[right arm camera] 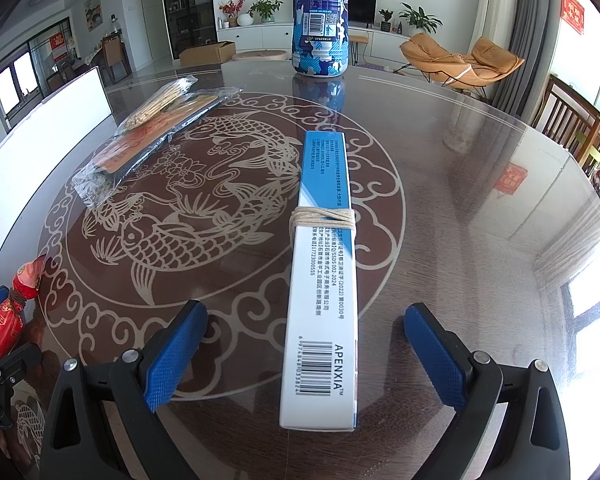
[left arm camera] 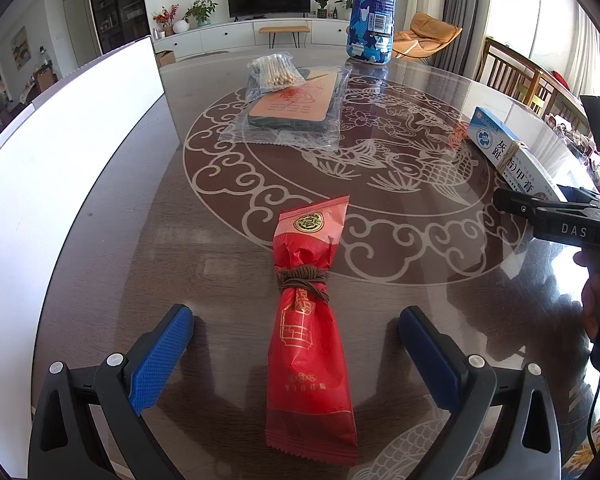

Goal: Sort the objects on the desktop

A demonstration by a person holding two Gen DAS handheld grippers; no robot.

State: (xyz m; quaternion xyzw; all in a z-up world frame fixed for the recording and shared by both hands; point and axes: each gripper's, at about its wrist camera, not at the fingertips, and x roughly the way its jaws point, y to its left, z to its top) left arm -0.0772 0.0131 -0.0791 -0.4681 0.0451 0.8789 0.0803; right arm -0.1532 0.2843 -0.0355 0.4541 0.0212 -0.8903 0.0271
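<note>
The left gripper (left arm camera: 296,344) is spread wide, its blue ridged pads on either side of a red snack packet (left arm camera: 310,332) without touching it. The packet lies flat on the glass table (left arm camera: 140,240), pinched at its middle by brown cord, gold print on the wrapper. The right gripper (right arm camera: 306,344) is likewise released, straddling a long white-and-blue box (right arm camera: 324,280) (a barcode at its near end) bound with pale string. At 12 o'clock stands a blue camouflage bottle (right arm camera: 320,20); at 10 o'clock lies a clear bag of cotton swabs (right arm camera: 160,100)
</note>
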